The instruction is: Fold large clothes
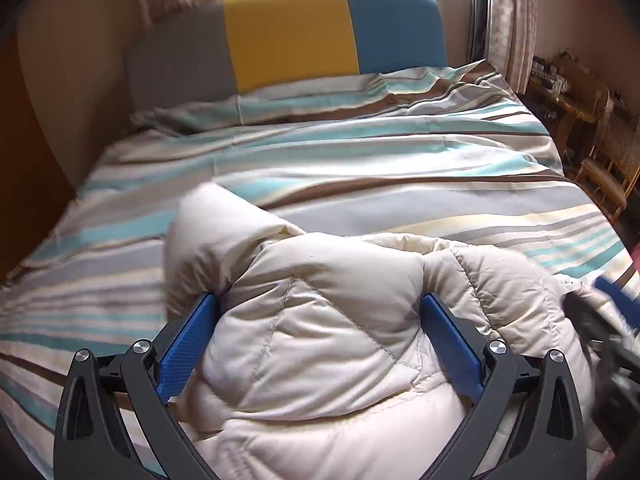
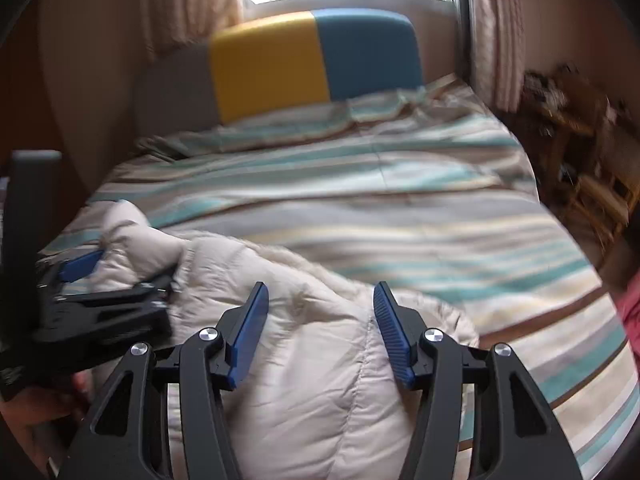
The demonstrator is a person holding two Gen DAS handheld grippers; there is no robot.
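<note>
A puffy cream quilted jacket (image 1: 312, 360) lies bunched at the near end of the bed. In the left wrist view my left gripper (image 1: 320, 299) stands wide, its blue pads (image 1: 200, 328) pressed into a thick fold of the jacket that bulges up past both tips. In the right wrist view the jacket (image 2: 312, 380) fills the gap of my right gripper (image 2: 321, 286), whose blue pads (image 2: 390, 332) close on a raised fold. The left gripper (image 2: 128, 270) shows blurred at the left, on the jacket's far corner.
A striped duvet (image 1: 360, 168) in teal, grey, cream and brown covers the bed. At the far end stands a grey, yellow and blue headboard (image 1: 288, 36) under a window. Wooden furniture and a chair (image 1: 600, 148) stand off the right side. A hand (image 2: 32, 420) shows at lower left.
</note>
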